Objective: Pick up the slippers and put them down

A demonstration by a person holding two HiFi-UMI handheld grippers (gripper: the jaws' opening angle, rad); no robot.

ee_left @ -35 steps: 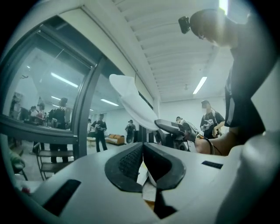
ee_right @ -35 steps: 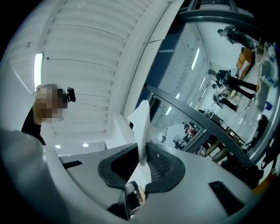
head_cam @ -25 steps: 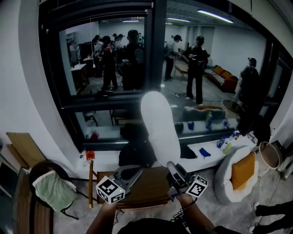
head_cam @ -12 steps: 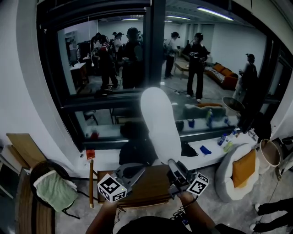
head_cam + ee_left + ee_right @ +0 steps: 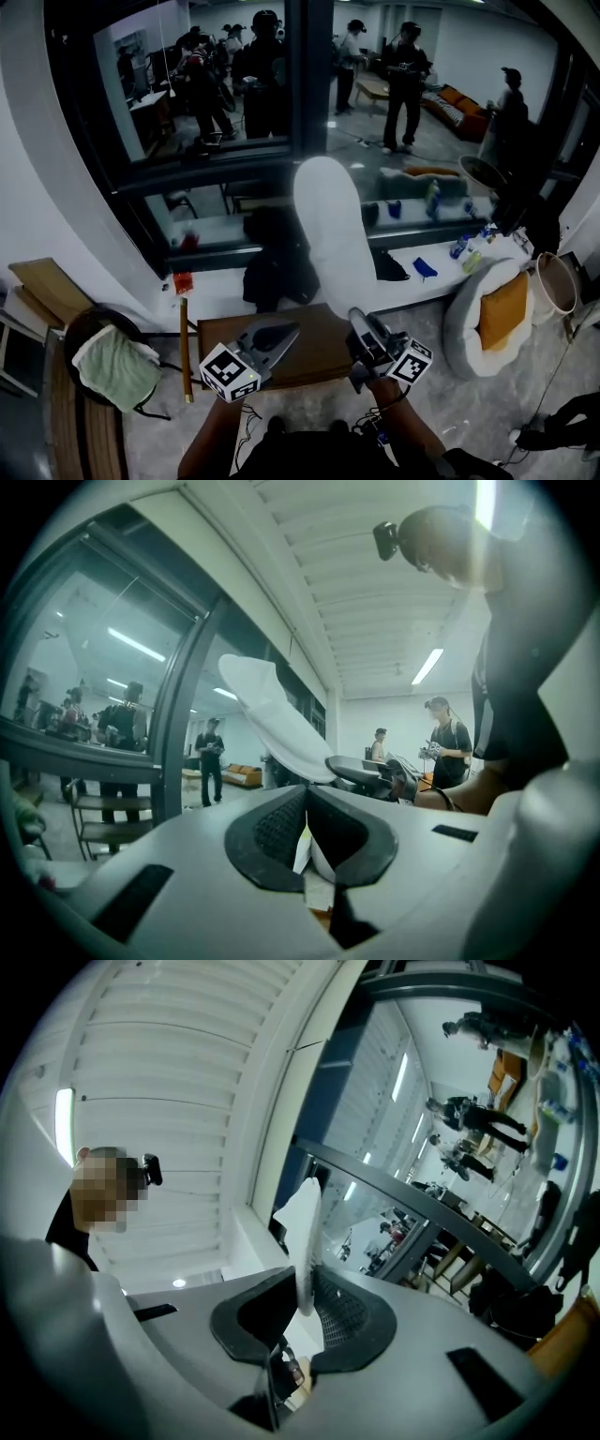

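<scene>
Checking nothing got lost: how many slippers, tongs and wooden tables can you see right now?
white slipper: 1
tongs: 2, the left tongs and the right tongs
wooden table: 1
Total: 4

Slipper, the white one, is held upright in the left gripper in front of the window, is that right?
Not quite. The slipper is held upright in front of the window, but by the right gripper, not the left. The head view shows it rising from that gripper, and the right gripper view shows the jaws closed on its edge.
</scene>
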